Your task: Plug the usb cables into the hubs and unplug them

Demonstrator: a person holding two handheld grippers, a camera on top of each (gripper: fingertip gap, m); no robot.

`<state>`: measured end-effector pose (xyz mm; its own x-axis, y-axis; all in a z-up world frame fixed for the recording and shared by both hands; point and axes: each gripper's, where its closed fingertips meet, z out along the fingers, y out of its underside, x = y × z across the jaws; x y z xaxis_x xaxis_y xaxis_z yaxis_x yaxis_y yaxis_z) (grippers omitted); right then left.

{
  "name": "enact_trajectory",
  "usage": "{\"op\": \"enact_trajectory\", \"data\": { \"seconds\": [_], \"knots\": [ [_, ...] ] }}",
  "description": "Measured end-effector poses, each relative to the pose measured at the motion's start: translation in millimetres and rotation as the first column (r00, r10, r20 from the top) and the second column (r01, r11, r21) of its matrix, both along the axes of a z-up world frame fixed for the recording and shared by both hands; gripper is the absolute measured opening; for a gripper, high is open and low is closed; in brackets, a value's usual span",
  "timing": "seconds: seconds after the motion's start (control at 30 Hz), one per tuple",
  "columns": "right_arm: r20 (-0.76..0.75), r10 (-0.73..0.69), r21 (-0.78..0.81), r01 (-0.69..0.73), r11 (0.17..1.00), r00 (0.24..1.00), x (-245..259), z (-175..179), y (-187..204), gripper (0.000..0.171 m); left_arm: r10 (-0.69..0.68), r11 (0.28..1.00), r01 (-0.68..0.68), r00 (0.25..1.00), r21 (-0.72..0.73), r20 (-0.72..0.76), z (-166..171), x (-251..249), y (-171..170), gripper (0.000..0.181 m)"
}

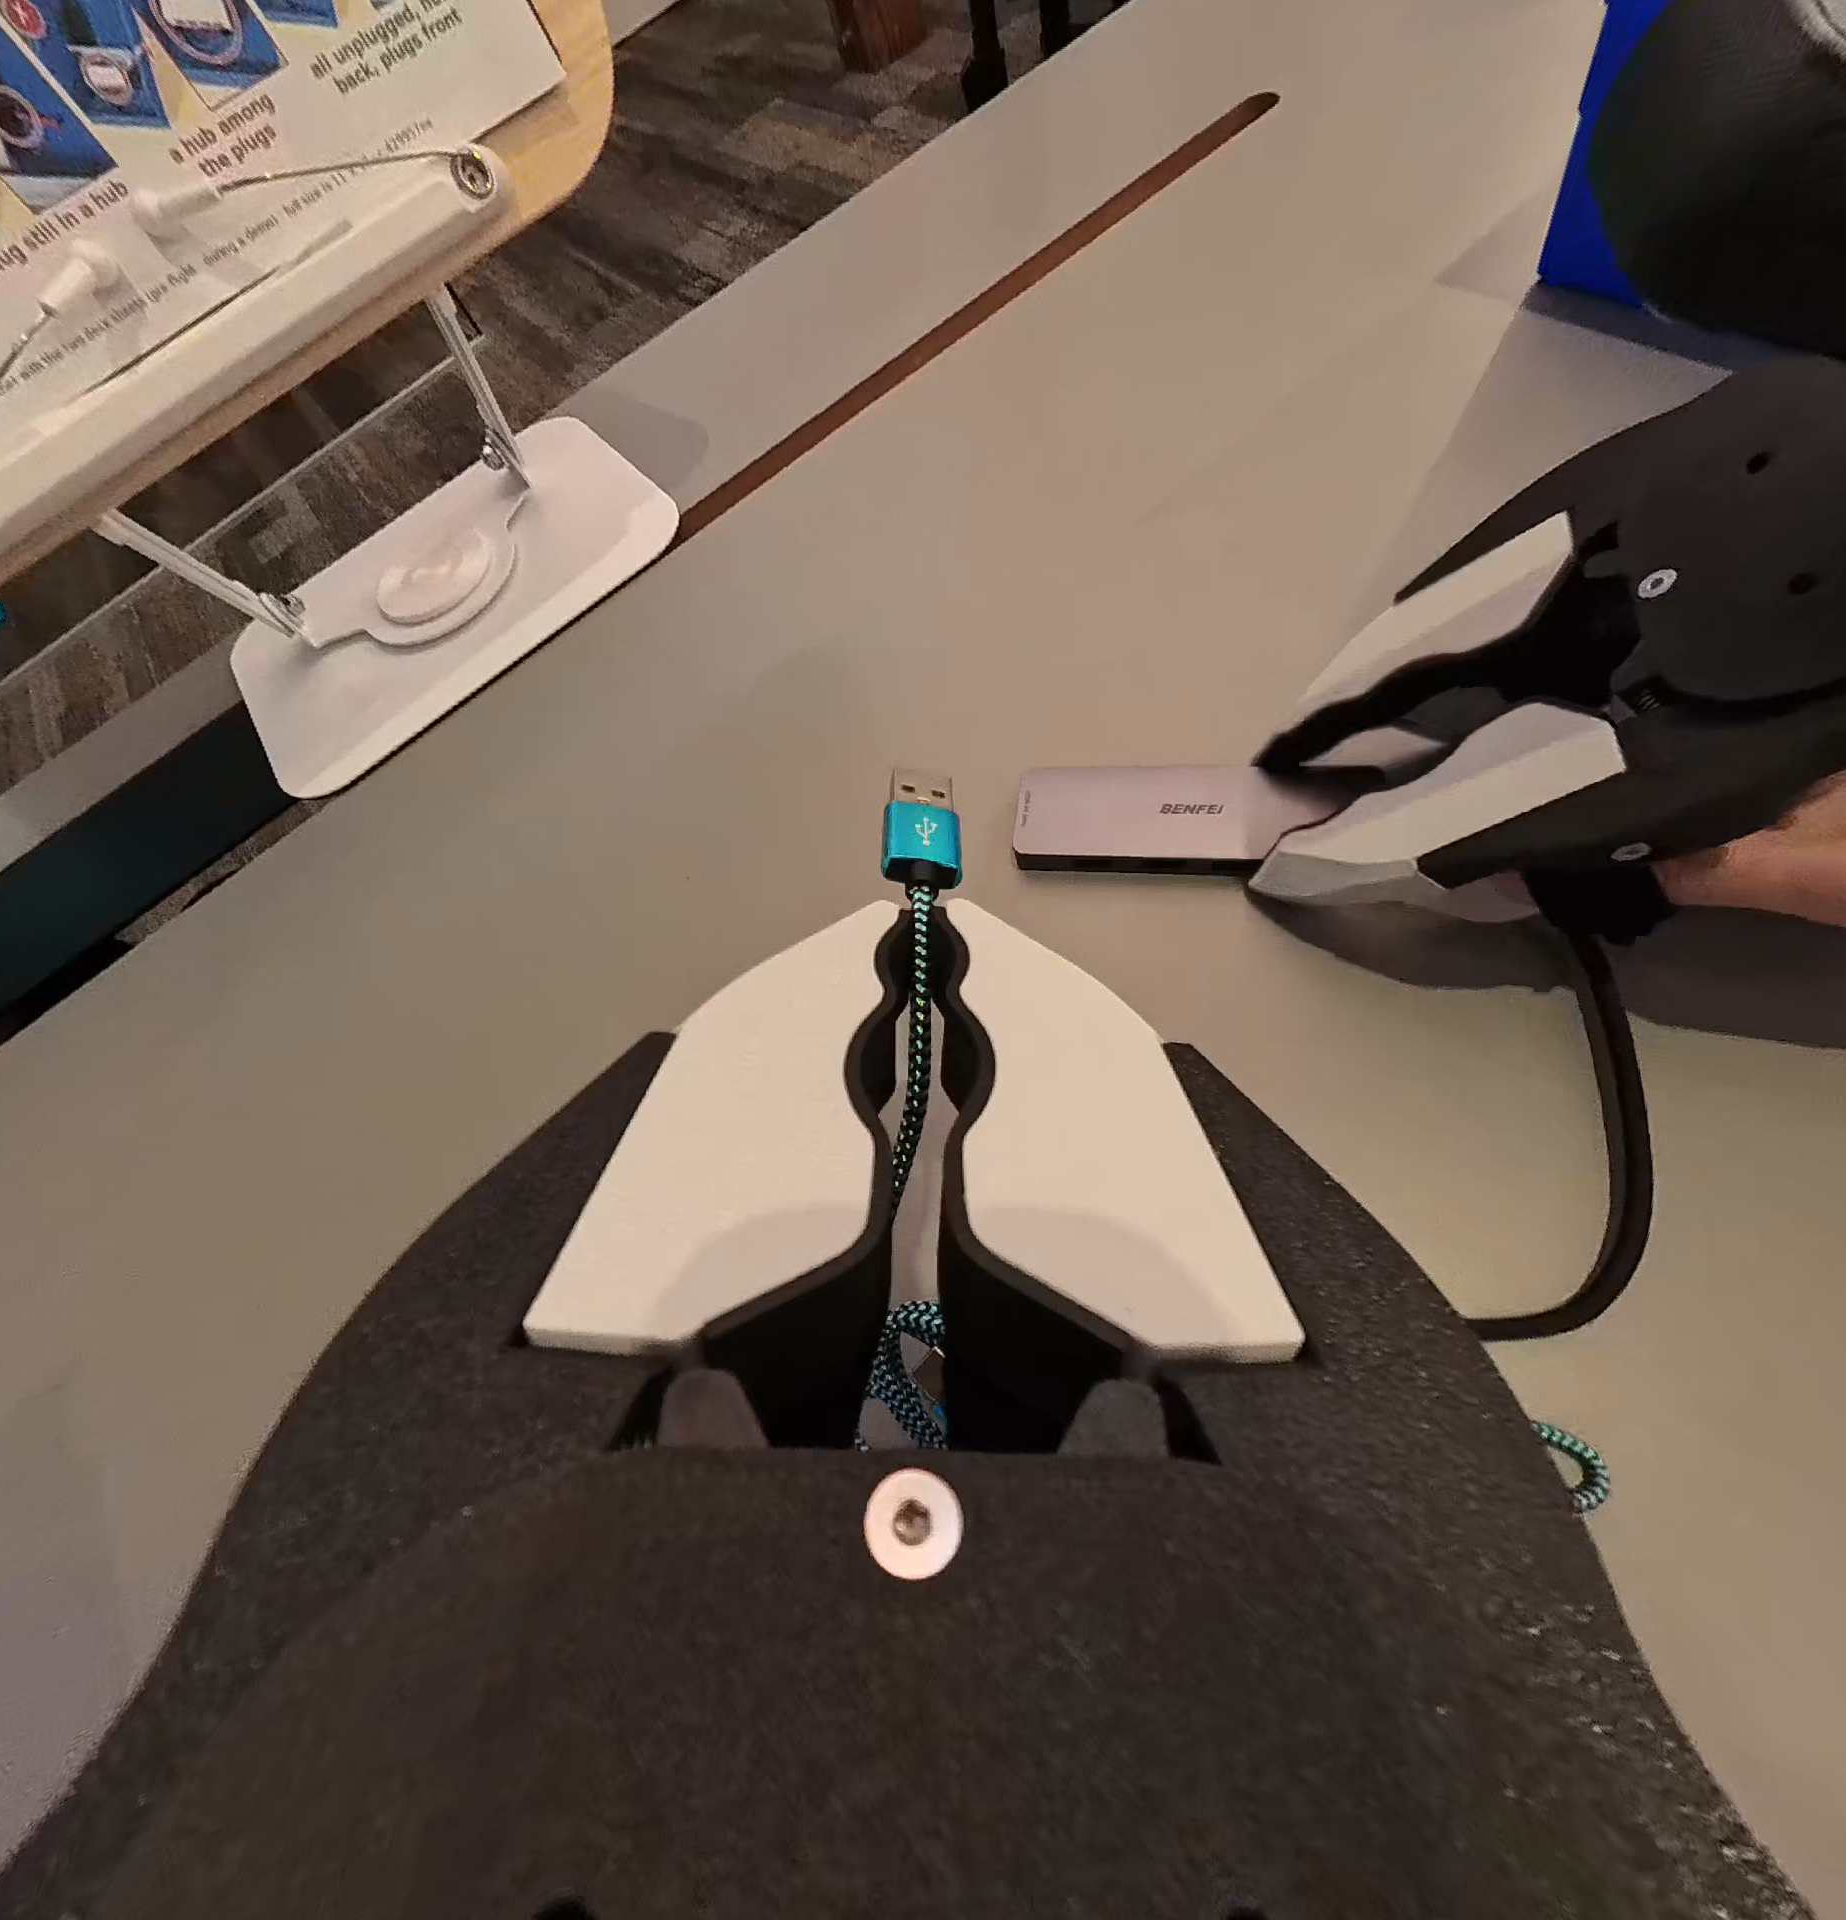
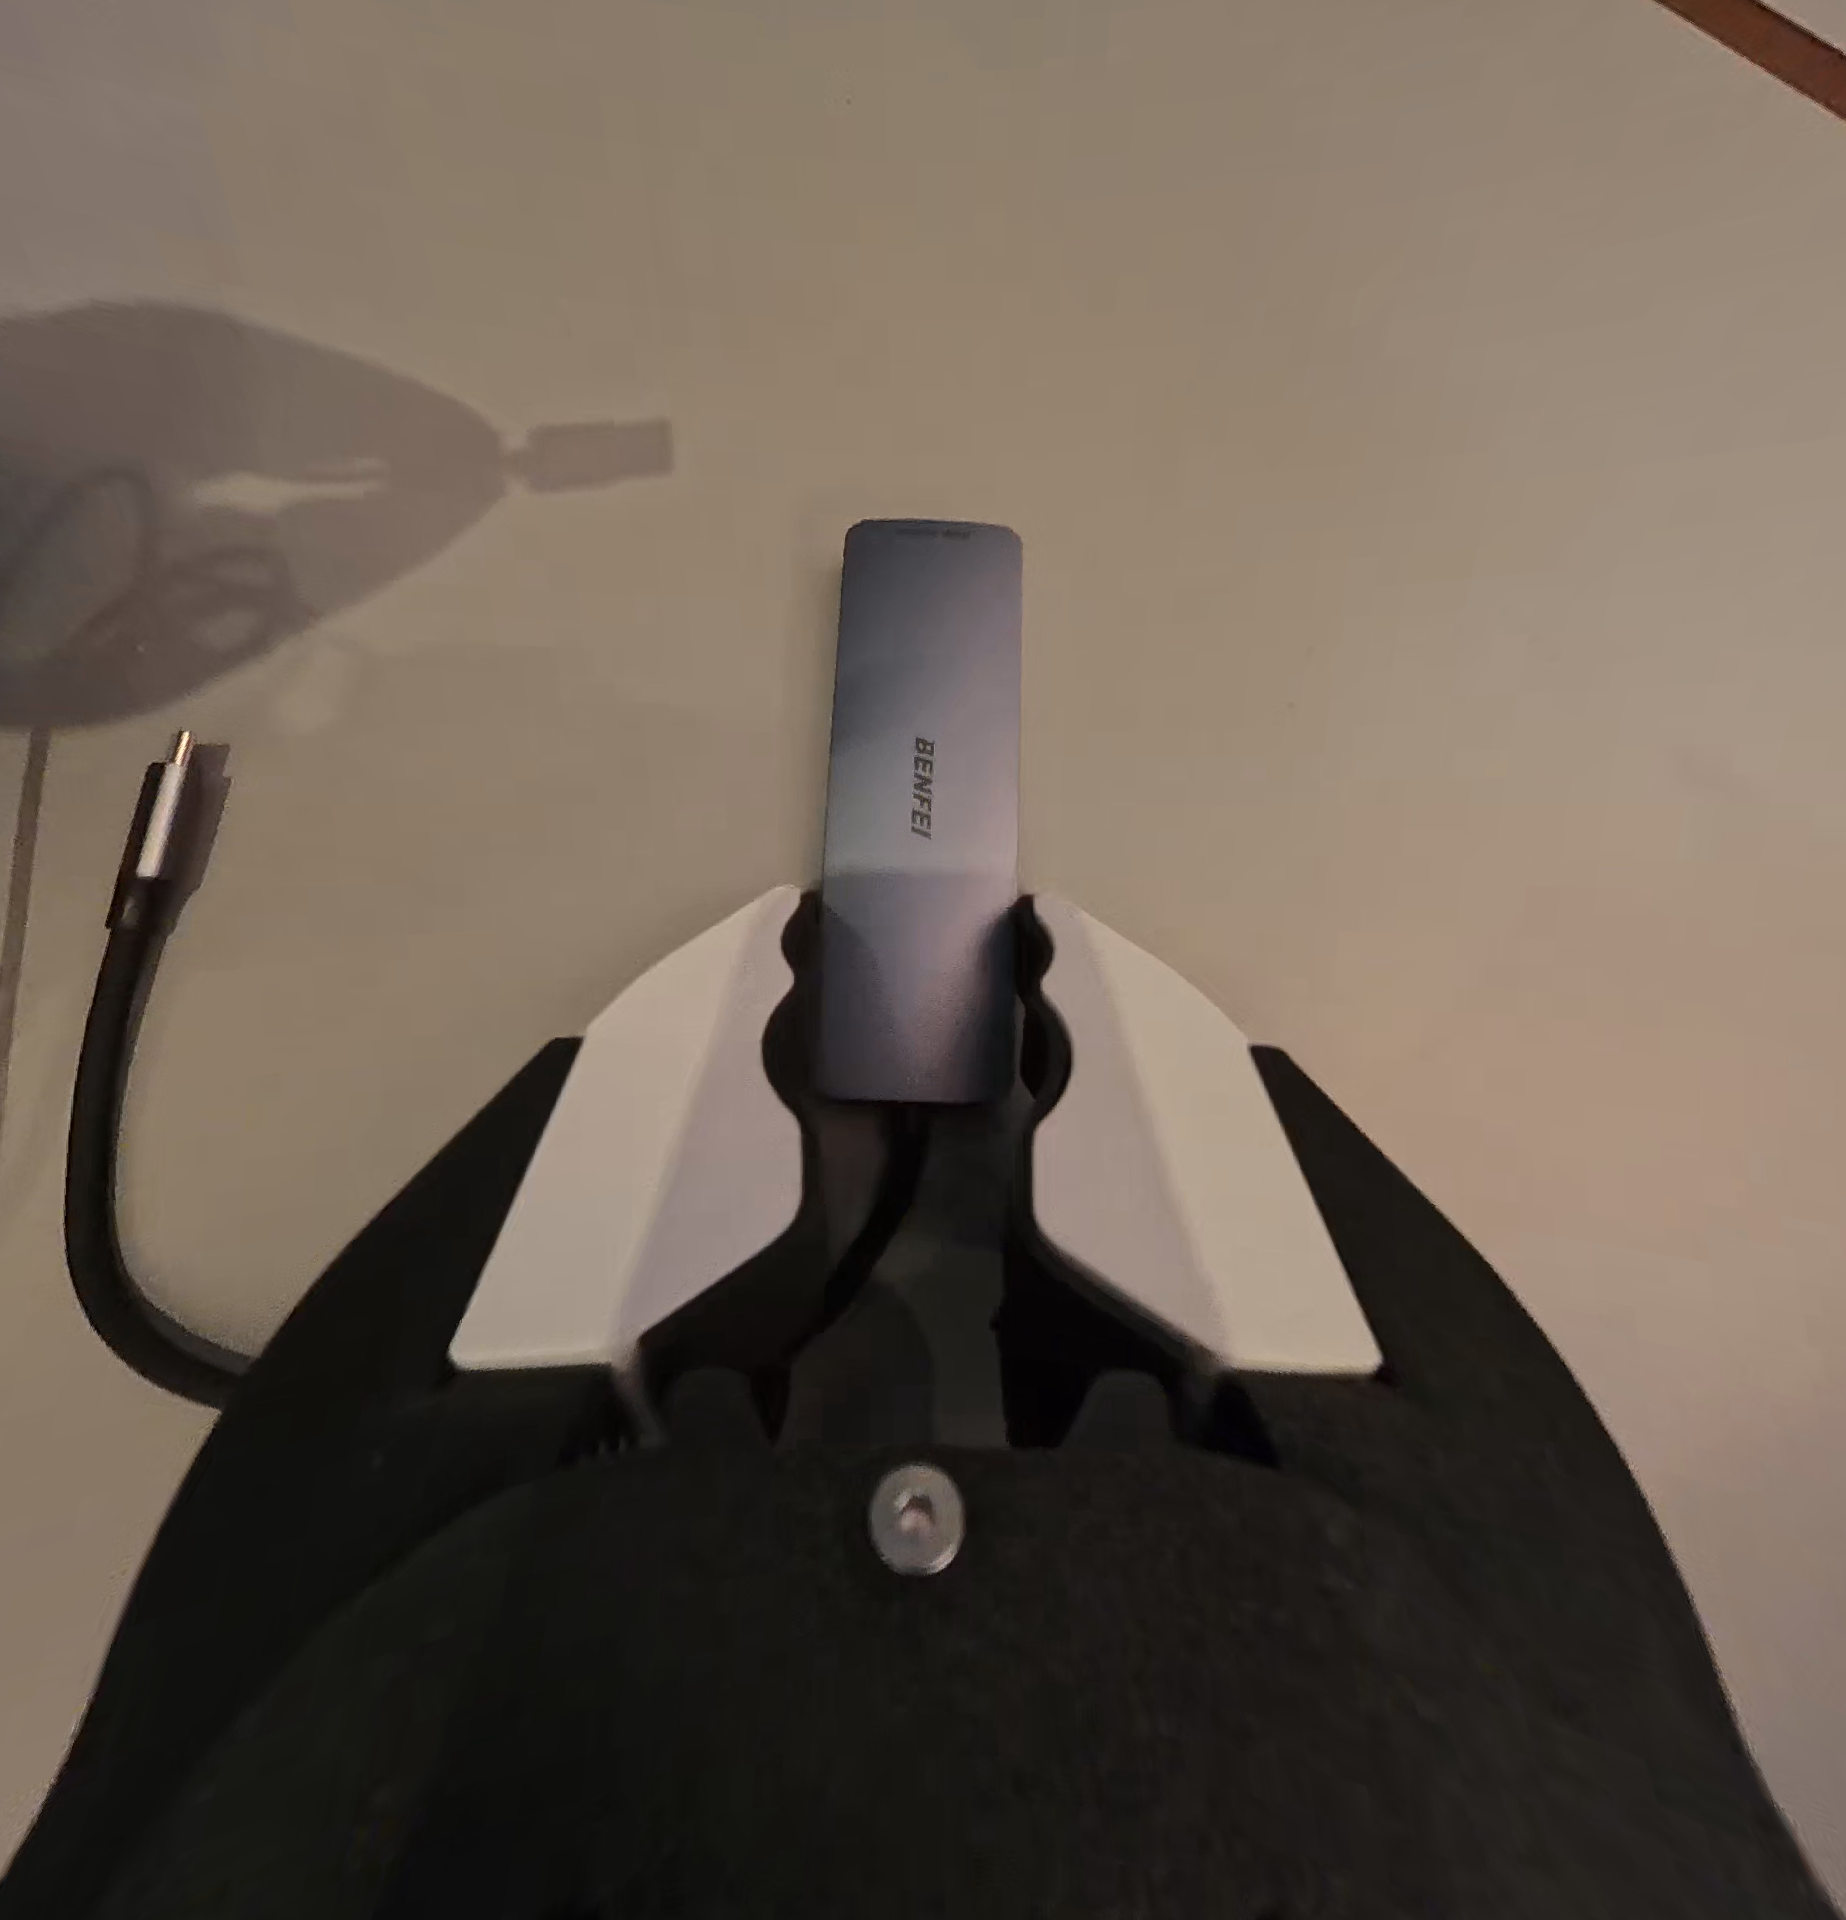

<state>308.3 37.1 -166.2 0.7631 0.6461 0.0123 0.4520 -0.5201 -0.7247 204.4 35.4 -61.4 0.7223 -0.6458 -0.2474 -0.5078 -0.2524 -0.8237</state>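
Note:
My left gripper (image 1: 921,906) is shut on a teal-and-black braided USB cable (image 1: 917,1049), just behind its teal plug (image 1: 923,829). The plug's metal tip points away from me, a short way left of a grey USB hub (image 1: 1137,819) on the table. The plug is not in the hub. My right gripper (image 2: 917,902) is shut on the rear half of the hub (image 2: 927,748), which lies flat. It also shows in the left wrist view (image 1: 1303,821), coming in from the right. The hub's own black cable (image 2: 103,1143) curls left and ends in a loose silver connector (image 2: 166,805).
A white-based stand (image 1: 462,603) holding a printed card on a wooden board stands at the back left of the grey table (image 1: 1002,520). A long slot (image 1: 981,301) runs across the table behind. A hand (image 1: 1792,842) and a blue box (image 1: 1584,145) are at the right. Tip to tip, the grippers are about 15 cm apart. From either gripper's tips it is about 11 cm to the loose silver connector (image 2: 166,805).

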Motion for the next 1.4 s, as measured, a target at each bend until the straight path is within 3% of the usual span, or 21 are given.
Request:
{"op": "enact_trajectory", "data": {
  "seconds": [0.3, 0.47, 0.63, 0.83, 1.4],
  "knots": [
    [-0.019, -0.001, -0.025, 0.000, 1.000, 1.000, -2, 1, -2, 0.035, 0.085, 0.996, -0.085, 0.996, -0.010, 0.004, -4, -6, 6, 0.003],
    [-0.217, -0.031, -0.140, 0.000, 0.990, 0.976, -11, 11, -7, 0.035, 0.083, 0.996, -0.082, 0.996, -0.036, 0.020, -7, -7, 4, 0.003],
    [-0.446, -0.072, -0.230, -0.037, 0.973, 0.892, -19, 31, -8, 0.035, 0.054, 0.995, -0.052, 0.998, -0.080, 0.023, -13, 0, -3, 0.003],
    [-0.596, -0.080, -0.261, -0.099, 0.960, 0.799, -28, 49, -9, 0.035, 0.005, 0.994, -0.003, 1.000, -0.108, 0.017, -15, 18, -11, 0.003],
    [-0.554, 0.007, -0.177, -0.125, 0.976, 0.833, -19, 55, -4, 0.035, -0.033, 0.993, 0.029, 0.999, -0.116, -0.034, -23, 37, -21, 0.003]
  ]
}}
